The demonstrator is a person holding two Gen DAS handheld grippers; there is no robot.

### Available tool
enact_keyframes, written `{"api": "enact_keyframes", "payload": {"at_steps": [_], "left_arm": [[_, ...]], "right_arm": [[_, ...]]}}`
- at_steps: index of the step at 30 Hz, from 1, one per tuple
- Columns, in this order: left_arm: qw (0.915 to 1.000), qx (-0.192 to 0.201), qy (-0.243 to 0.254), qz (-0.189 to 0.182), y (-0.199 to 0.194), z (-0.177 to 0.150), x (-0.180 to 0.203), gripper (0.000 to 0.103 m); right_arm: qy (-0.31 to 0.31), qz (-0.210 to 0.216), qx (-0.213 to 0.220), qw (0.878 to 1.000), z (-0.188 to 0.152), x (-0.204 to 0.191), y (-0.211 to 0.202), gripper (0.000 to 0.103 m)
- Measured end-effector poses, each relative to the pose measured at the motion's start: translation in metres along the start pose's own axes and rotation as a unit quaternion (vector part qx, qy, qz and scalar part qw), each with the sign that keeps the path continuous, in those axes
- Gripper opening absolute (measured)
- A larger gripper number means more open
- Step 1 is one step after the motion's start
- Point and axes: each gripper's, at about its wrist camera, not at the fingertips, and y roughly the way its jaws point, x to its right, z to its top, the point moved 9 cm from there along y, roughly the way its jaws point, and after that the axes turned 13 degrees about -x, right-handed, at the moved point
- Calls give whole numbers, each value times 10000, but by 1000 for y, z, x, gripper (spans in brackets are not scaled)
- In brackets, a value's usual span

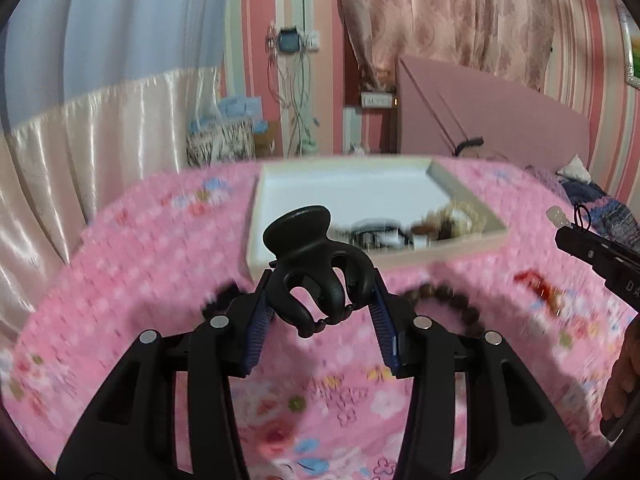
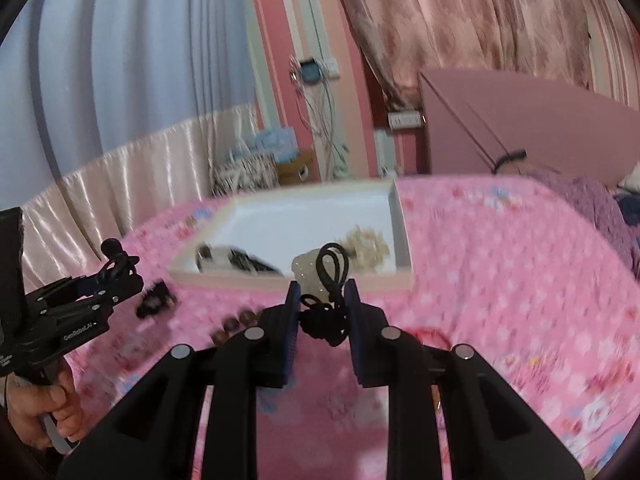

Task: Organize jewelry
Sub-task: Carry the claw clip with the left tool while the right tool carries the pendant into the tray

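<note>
Pink floral fabric (image 1: 168, 280) covers the surface under both grippers, blurred in both views. Over it, the left gripper (image 1: 324, 304) clamps a glossy black plastic claw hair clip (image 1: 316, 264) between its blue ribbed pads (image 1: 260, 320), the clip's rounded handle pointing away from the camera and its curved teeth hanging down toward it. The right gripper (image 2: 322, 304) stands narrow, pinching the knotted black cord (image 2: 324, 316) of a pale translucent stone pendant (image 2: 306, 272); the cord's loop stands up above the pads and the stone sits just past the fingertips.

Ahead of both lies a shallow white rectangular tray (image 1: 256, 240) with a pale rim. It holds a black-and-white piece (image 2: 236, 260) near its front edge and a cream beaded piece (image 2: 368, 246) by its right wall; both are too blurred to identify. On the cloth in front of the tray lie a string of round brown wooden beads (image 1: 452, 300), a small dark fuzzy item (image 2: 154, 300) and a red item (image 1: 536, 284). A person's hand (image 2: 44, 412) grips the left gripper's handle.
</note>
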Motion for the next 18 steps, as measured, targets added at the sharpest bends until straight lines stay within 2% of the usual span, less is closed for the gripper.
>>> {"api": "enact_keyframes", "payload": {"at_steps": [5,8,11,18], "left_arm": [[9994,321,33,143,-15,43,-12,45],[9994,332,-12,84,-8,60,-16,45],[9996,280,-5,41,13,77,-16,45],[9999,-126,-35,54,84,85,-12,46]], "right_arm": [[-202,19,266,9994,36,-10,-8,22],[-236,77,254,9994,49,-13,-1,22],[-240,155,194,9994,63,-15,15,22],[-254,297,-183,9991,75,-22,70,22]]}}
